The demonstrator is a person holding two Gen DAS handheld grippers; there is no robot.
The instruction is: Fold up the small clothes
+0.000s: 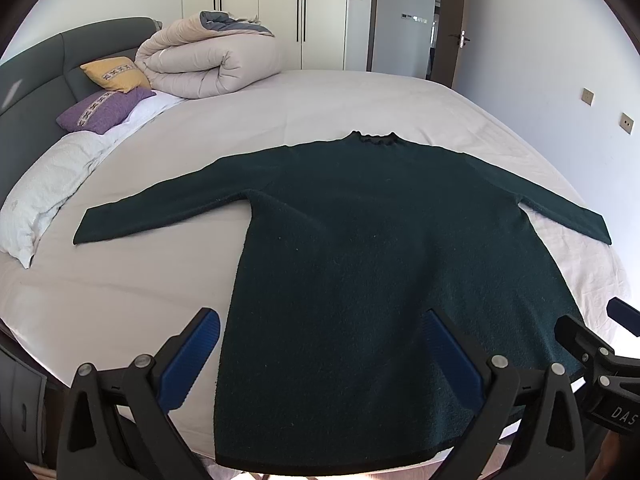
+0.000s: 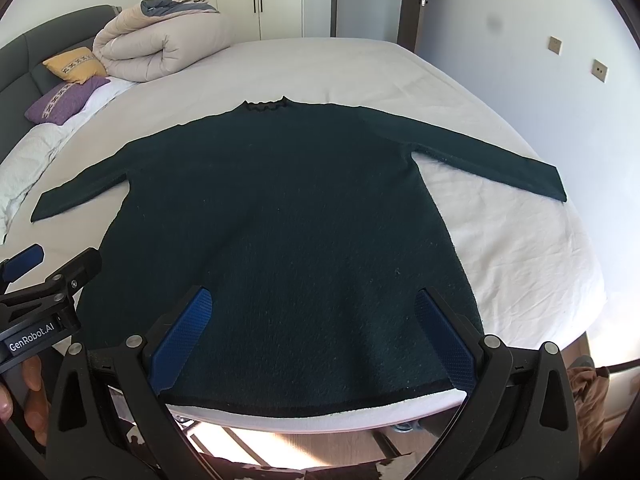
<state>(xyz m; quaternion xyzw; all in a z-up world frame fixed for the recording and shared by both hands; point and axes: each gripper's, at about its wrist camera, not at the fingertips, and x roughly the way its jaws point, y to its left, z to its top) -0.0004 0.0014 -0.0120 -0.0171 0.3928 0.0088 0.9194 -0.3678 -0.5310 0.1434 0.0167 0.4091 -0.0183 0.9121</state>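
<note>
A dark green long-sleeved sweater point(image 1: 360, 264) lies flat on the bed, collar away from me, both sleeves spread out; it also shows in the right wrist view point(image 2: 288, 220). My left gripper point(image 1: 324, 320) is open and empty above the hem's left part. My right gripper point(image 2: 312, 296) is open and empty above the hem's right part. The right gripper shows at the right edge of the left wrist view point(image 1: 592, 344). The left gripper shows at the left edge of the right wrist view point(image 2: 52, 264). Neither touches the sweater.
The bed point(image 1: 320, 96) has a white sheet. A rolled beige duvet point(image 1: 204, 60), a yellow cushion point(image 1: 116, 74), a purple cushion point(image 1: 100, 110) and a white pillow point(image 1: 48, 184) lie by the grey headboard at left. Wardrobes and a door stand behind. The bed's front edge is below the hem.
</note>
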